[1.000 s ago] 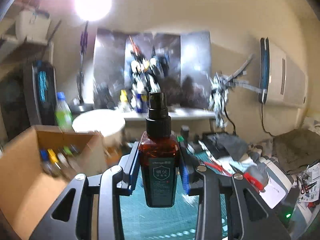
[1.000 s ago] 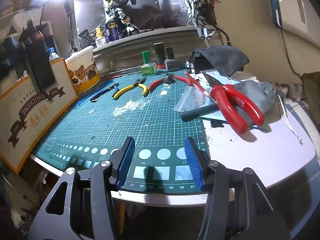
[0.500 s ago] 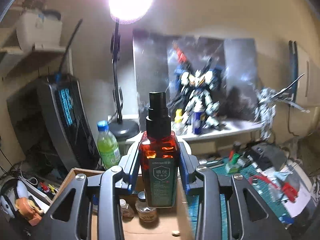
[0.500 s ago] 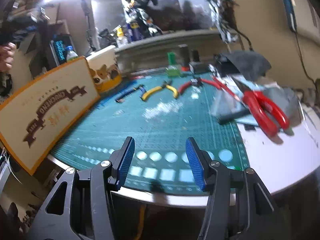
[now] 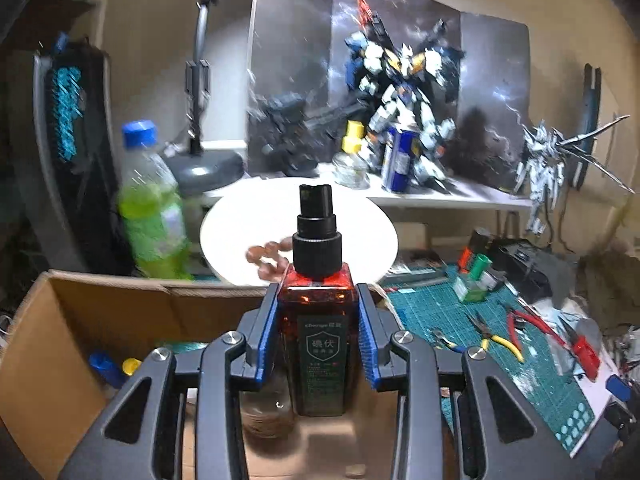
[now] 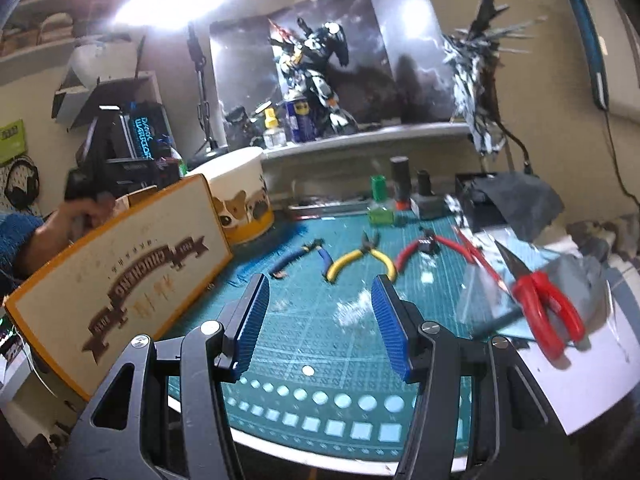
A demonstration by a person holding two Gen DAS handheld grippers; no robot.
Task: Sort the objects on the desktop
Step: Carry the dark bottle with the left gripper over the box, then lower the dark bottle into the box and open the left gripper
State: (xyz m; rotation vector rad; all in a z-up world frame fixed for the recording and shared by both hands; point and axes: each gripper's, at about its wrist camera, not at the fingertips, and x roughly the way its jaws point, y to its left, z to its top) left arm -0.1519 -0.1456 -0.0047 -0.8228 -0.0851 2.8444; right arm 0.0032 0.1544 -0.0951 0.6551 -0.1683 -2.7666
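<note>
- The left gripper [image 5: 319,336] clamps an amber spray bottle [image 5: 320,320] upright above the open cardboard box [image 5: 60,320] off the bench's left edge.
- The right gripper [image 6: 320,320] hangs released, empty, over the bench's near edge.
- Farther along the green mat [image 6: 320,352] lie yellow-handled pliers [image 6: 360,260].

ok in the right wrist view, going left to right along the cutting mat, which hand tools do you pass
blue pliers → yellow pliers → red cutters → red pliers, which sit at the mat's right edge on papers.
</note>
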